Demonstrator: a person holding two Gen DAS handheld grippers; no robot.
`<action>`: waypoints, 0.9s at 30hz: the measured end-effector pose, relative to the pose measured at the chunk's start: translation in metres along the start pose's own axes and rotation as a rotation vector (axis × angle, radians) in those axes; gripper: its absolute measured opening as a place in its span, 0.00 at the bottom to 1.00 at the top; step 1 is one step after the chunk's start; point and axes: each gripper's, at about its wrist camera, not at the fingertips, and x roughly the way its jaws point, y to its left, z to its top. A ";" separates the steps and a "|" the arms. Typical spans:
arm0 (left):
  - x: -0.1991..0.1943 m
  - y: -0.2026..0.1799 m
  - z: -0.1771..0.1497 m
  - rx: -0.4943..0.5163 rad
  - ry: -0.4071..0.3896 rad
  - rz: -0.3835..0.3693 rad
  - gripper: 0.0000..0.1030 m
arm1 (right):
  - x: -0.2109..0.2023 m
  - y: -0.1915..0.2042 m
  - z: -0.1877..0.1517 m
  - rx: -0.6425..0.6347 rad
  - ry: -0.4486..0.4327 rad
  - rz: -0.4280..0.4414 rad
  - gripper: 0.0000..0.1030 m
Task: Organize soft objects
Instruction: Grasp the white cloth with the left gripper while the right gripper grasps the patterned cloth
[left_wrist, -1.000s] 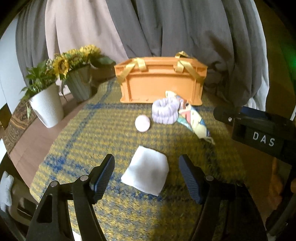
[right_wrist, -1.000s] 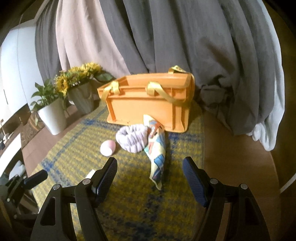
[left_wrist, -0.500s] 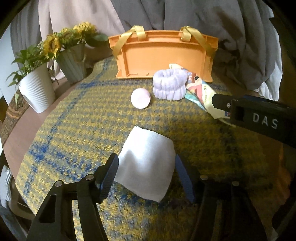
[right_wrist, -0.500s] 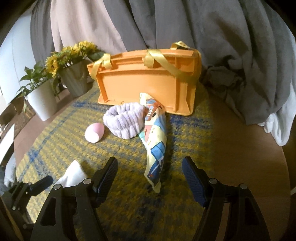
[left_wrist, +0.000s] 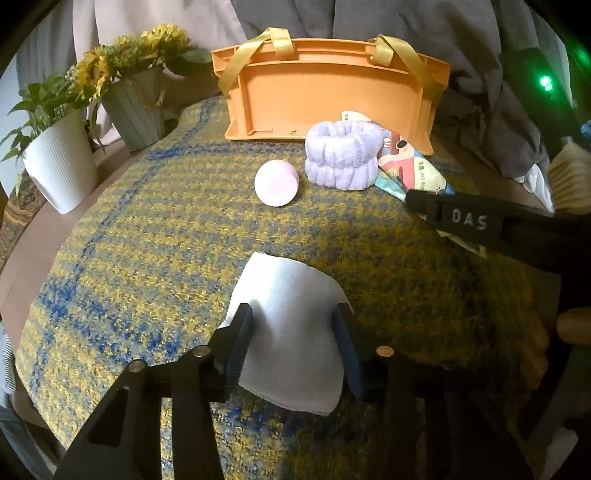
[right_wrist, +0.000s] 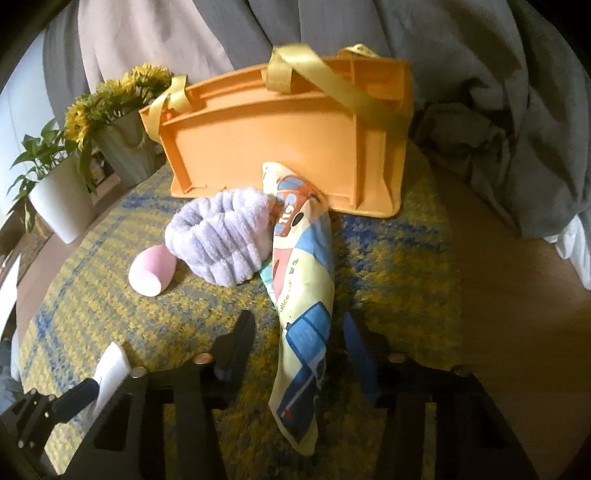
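Left wrist view shows my left gripper (left_wrist: 293, 334) straddling the white cloth (left_wrist: 291, 317), one finger at each side edge and touching it, the jaws part-way in. I cannot tell whether they have real purchase yet, since the fabric lies flat between them with no pinch or bunching. The cloth sits at 6 o'clock on the yellow-and-blue mat (left_wrist: 147, 236). At 12 o'clock stands the orange basket (left_wrist: 325, 99), with the pink sponge (left_wrist: 276, 182) and the lilac headband (left_wrist: 343, 158) just in front of it, close together but apart from the cloth.

On the right wrist view, my right gripper (right_wrist: 299, 345) brackets the lower half of the printed handkerchief (right_wrist: 303, 295), jaws wide, neither finger visibly pressing (the cloth's tail runs down between them toward 6 o'clock). Its upper end leans against the headband (right_wrist: 225, 243) and the basket wall (right_wrist: 266, 155).

I judge the step in hand to be the pick-up of both flat cloths. The next move calls for pressing each gripper down into the mat, squeezing until fabric gathers, then lifting toward the basket at 12 o'clock, whose opening I cannot see from here.
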 end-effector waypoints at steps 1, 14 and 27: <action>0.000 0.001 0.001 -0.002 0.001 -0.002 0.38 | 0.002 0.000 0.000 0.000 0.007 0.004 0.38; -0.010 0.009 0.009 -0.035 -0.010 -0.031 0.13 | -0.013 -0.005 -0.001 0.044 -0.005 0.019 0.16; -0.053 0.002 0.027 -0.012 -0.125 -0.081 0.12 | -0.066 -0.018 -0.007 0.111 -0.059 0.008 0.16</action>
